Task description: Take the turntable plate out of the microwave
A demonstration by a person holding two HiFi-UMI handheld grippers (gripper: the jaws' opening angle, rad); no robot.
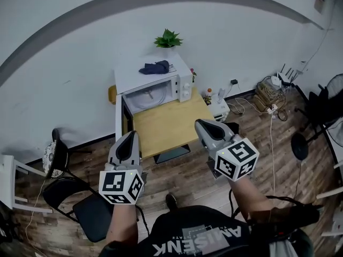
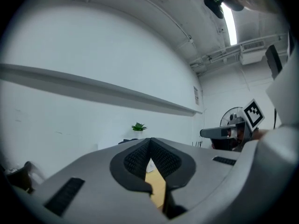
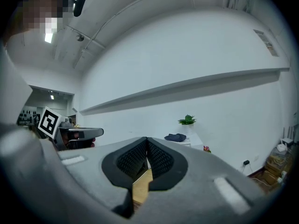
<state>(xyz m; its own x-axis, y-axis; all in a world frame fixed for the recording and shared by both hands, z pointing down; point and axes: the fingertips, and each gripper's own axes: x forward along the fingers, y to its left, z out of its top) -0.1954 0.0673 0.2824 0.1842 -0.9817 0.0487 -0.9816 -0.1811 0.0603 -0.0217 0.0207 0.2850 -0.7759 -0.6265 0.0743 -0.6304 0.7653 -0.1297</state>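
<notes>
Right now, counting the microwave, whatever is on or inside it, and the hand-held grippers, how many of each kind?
Hand-held grippers, left and right: 2
Microwave: 1
Turntable plate: 1
Dark blue cloth: 1
Potted plant: 1
Total: 6

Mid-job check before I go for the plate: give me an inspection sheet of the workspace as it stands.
Surface: wooden table, top bare in front of the microwave.
Job's things: microwave, door open; turntable plate inside.
Clutter: dark cloth on the microwave's top; potted plant behind it.
Grippers: left gripper and right gripper both shut, empty, short of the microwave.
Cables: loose tangle of cables on the floor at right.
Surroundings: black chair at left, fan at right.
</notes>
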